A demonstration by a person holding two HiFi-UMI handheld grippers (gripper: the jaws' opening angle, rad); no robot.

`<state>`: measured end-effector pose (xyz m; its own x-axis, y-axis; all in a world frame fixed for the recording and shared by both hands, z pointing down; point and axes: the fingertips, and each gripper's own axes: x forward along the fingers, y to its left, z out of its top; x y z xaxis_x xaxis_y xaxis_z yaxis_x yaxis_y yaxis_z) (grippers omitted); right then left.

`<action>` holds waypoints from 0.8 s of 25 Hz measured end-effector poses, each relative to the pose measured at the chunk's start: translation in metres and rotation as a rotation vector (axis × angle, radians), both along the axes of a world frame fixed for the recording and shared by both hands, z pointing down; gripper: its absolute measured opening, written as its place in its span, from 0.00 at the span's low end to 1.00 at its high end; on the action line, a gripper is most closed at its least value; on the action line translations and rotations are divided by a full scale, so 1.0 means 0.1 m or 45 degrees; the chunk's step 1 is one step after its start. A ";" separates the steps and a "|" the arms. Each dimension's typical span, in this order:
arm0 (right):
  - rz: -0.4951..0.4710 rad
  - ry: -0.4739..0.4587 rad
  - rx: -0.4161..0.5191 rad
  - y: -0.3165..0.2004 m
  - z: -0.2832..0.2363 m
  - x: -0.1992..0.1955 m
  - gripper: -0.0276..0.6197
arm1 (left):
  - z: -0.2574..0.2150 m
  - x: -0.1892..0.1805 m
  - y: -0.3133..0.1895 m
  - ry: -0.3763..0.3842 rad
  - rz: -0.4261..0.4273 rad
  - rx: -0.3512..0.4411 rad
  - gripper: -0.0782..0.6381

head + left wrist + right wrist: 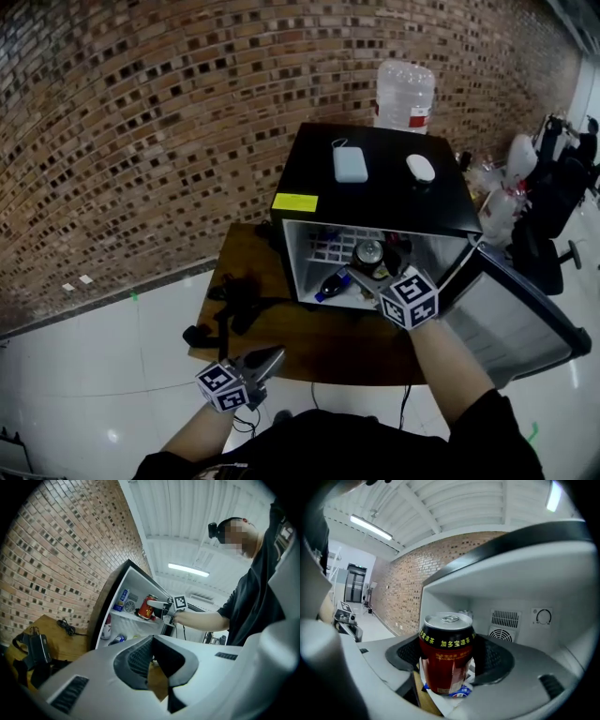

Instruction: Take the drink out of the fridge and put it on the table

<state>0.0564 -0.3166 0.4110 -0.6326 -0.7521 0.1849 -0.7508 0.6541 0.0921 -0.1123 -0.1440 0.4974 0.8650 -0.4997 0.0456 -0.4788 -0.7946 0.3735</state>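
Now the right gripper [446, 670] reaches into the open fridge [375, 187], its jaws clamped on the upright red can [446, 653] on the upper shelf, seemingly to lift it out. The left gripper [267, 359] hangs closed and empty by the wooden table [309, 347], out of the way.

Observed: left hand-held gripper [153, 641], jaws together, nothing between them. Beyond, an open fridge [131, 579] stands on the counter [51, 623]; right hand-held gripper [154, 604] grips a red can [146, 612] (upper shelf).
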 end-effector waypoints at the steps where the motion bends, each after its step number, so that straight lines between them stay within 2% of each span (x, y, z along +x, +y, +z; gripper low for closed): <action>1: -0.020 -0.014 -0.003 0.10 0.02 0.00 0.56 | 0.03 0.05 -0.04 -0.004 0.015 0.007 0.10; 4: -0.061 -0.043 -0.028 0.36 0.23 0.02 0.56 | 0.16 0.23 -0.13 -0.026 0.072 0.025 0.10; 9: -0.093 -0.028 -0.066 0.69 0.89 0.06 0.56 | 0.52 0.49 -0.20 -0.049 0.167 0.037 0.10; 20: -0.140 0.009 -0.119 1.02 2.26 0.03 0.56 | 1.48 0.95 -0.22 -0.076 0.280 0.080 0.10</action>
<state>0.0590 -0.2151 0.6372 -0.7085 -0.6578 0.2556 -0.6739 0.7381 0.0316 -0.0174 -0.1665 0.6452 0.9500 -0.3031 0.0748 -0.3114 -0.9030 0.2959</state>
